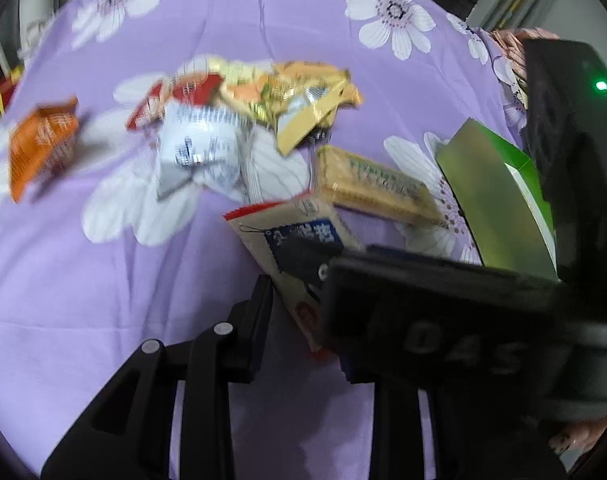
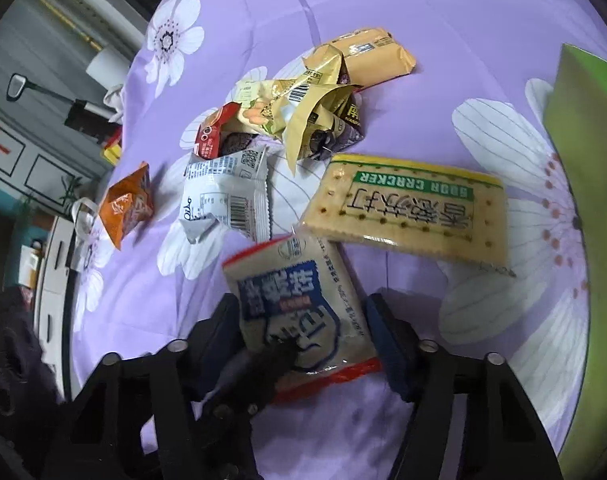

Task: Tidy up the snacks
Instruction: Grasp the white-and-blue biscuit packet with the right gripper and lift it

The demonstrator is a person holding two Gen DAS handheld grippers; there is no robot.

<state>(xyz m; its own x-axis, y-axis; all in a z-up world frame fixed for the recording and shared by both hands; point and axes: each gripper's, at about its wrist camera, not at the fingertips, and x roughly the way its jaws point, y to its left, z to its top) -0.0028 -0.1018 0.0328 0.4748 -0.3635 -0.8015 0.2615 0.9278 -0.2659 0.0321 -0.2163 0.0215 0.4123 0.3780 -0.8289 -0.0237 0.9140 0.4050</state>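
A beige snack packet with blue print and red ends (image 2: 299, 304) lies on the purple flowered cloth (image 2: 383, 12). My right gripper (image 2: 303, 320) is open, one finger on each side of the packet. A black finger (image 2: 259, 356) of my left gripper reaches in over the packet's lower left. In the left wrist view the packet (image 1: 291, 240) sits between my left finger (image 1: 259, 312) and the right gripper's body (image 1: 443, 320), which hides my other left finger. A soda cracker pack (image 2: 411, 208) lies just beyond it.
A pile of gold, red and white snack packets (image 2: 295, 112) lies farther back, with a white packet (image 2: 227, 200) and an orange packet (image 2: 127, 204) to the left. A green box (image 2: 583, 152) stands at the right. The cloth's edge drops off at the left.
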